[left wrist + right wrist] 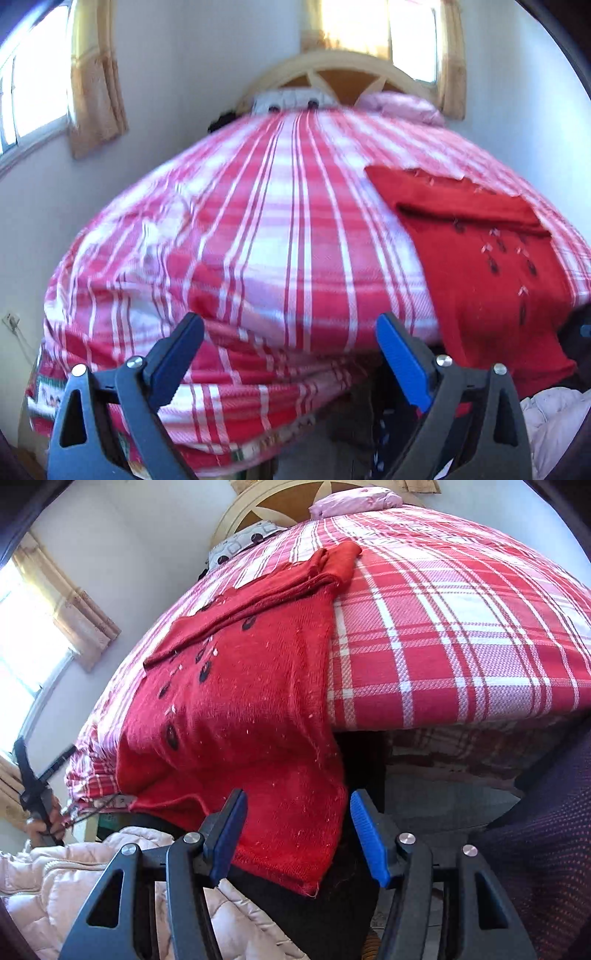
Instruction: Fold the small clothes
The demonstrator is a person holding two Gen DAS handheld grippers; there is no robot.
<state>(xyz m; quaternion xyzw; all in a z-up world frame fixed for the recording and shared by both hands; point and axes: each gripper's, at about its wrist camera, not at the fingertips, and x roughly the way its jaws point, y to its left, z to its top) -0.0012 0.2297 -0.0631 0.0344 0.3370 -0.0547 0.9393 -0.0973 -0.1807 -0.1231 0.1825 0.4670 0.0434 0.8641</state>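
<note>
Red sweater (pixel 236 716) hem hangs between the right hand-held gripper's (pixel 297 834) wide, untouching jaws.

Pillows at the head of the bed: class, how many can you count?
2: a patterned grey-white pillow left of the headboard's centre, a pink pillow to its right. Others may be hidden behind the plaid bedspread.

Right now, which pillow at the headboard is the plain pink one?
The right pillow: plain pink. The left pillow is grey-white with dark dots.
</note>
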